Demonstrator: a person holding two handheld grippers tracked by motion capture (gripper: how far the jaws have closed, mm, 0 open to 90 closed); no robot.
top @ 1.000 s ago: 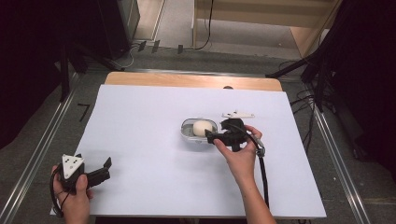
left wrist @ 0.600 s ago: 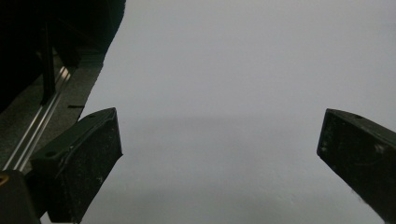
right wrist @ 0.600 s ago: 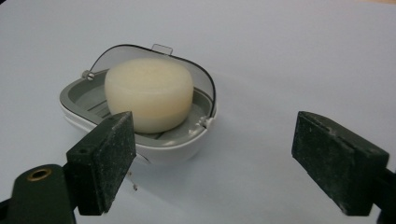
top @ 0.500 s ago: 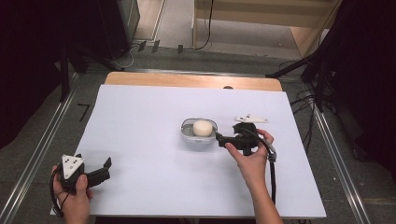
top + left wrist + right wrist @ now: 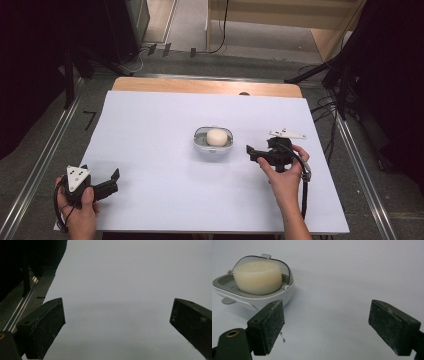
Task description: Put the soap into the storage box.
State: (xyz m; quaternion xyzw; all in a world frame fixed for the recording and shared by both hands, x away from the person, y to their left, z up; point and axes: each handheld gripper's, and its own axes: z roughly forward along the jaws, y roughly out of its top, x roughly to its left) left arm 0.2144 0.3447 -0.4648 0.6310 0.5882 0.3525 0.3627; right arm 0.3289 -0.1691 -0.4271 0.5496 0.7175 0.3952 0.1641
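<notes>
- Landmark: soap dish (image 5: 213, 143), white with a grey inner tray, sits near the middle of the white surface (image 5: 165, 195).
- Soap (image 5: 216, 136): a pale cream round bar, lies inside the dish on the grey tray. In the right gripper view the bar (image 5: 257, 277) stands well above the rim of the dish (image 5: 272, 298), and a clear hinged lid is tipped up behind it.
- Right tongs (image 5: 251, 153): held in the person's right hand (image 5: 284, 175), just to the right of the dish, tips pointing toward it but apart from it. The jaws have just been opening and now stand spread, with nothing between them except bare surface. In the right gripper view (image 5: 325, 327) the dish lies ahead and to the left of the left jaw, not touching it.
- Left tongs (image 5: 115, 176): held in the person's left hand (image 5: 80, 207), well away from the dish, at the near left corner of the surface. Jaws spread wide; the left gripper view (image 5: 117, 320) shows only plain white surface between them.
- Cable trails from the right tongs back along the forearm.
- Small white flat piece (image 5: 287, 133) lies on the surface to the right of the dish, beyond the right hand.
</notes>
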